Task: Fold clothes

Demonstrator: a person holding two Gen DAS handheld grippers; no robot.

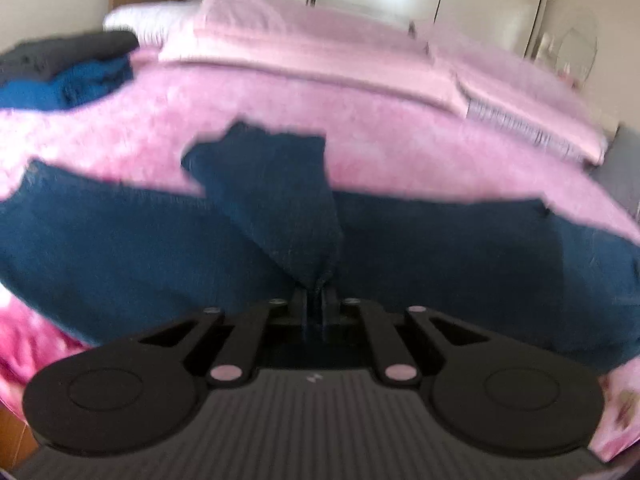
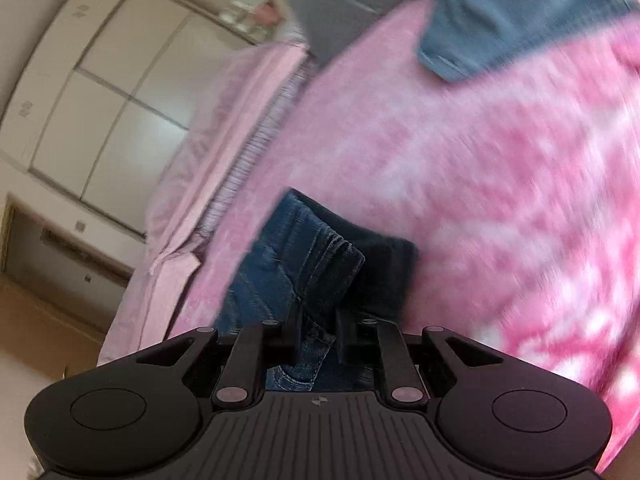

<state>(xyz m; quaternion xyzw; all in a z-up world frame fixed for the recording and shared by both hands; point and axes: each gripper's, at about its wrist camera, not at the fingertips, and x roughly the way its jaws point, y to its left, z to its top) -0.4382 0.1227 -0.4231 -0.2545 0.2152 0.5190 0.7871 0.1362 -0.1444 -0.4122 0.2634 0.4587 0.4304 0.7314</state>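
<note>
Dark blue denim jeans (image 1: 440,256) lie across the fluffy pink bed blanket (image 1: 400,148), filling the lower half of the left view. Left gripper (image 1: 316,300) jaws nearly shut, pinching a raised fold toward 12 o'clock. Right gripper (image 2: 318,334) jaws narrowly apart, clamped on a thick seamed edge of the jeans. Denim likely heavy, limp but fairly stiff at seams, not slippery; best held at seams or hems
</note>
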